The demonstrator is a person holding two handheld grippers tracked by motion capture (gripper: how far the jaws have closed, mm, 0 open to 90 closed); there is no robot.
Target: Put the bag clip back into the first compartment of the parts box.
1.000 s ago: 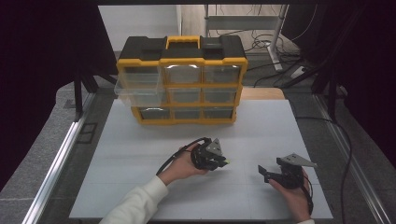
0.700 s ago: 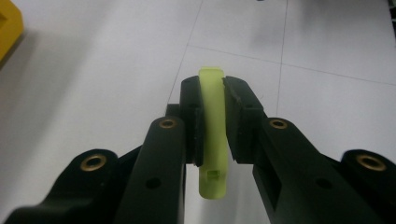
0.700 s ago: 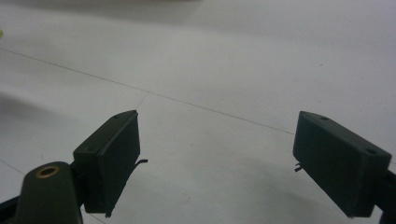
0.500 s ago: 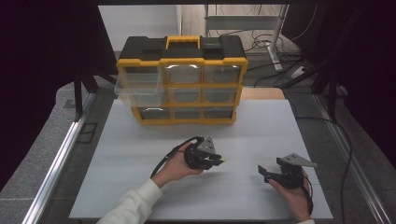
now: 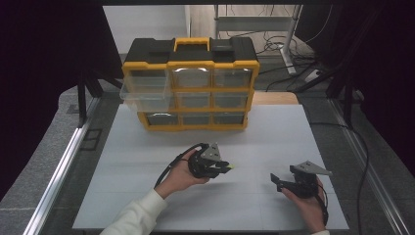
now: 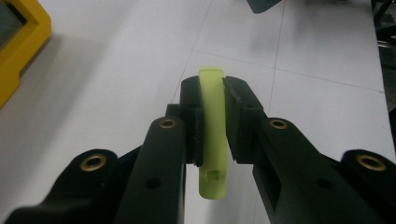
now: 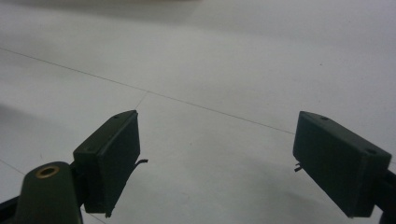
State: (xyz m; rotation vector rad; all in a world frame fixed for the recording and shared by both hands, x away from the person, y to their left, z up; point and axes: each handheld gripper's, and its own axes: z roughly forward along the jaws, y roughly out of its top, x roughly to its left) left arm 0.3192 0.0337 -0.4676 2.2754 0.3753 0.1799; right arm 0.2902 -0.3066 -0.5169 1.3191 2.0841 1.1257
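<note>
Green clip pinched on edge in left tongs; right tongs gaping, empty. Carry level toward pulled-out clear drawer, keeping squeeze steady.

A black and yellow drawer organizer stands at the far side of the white surface, its upper left clear drawer pulled out. Near and in front of the organizer, the left gripper pinches a small yellow-green piece in its fingers. The right gripper sits farther from the organizer, toward its right.
</note>
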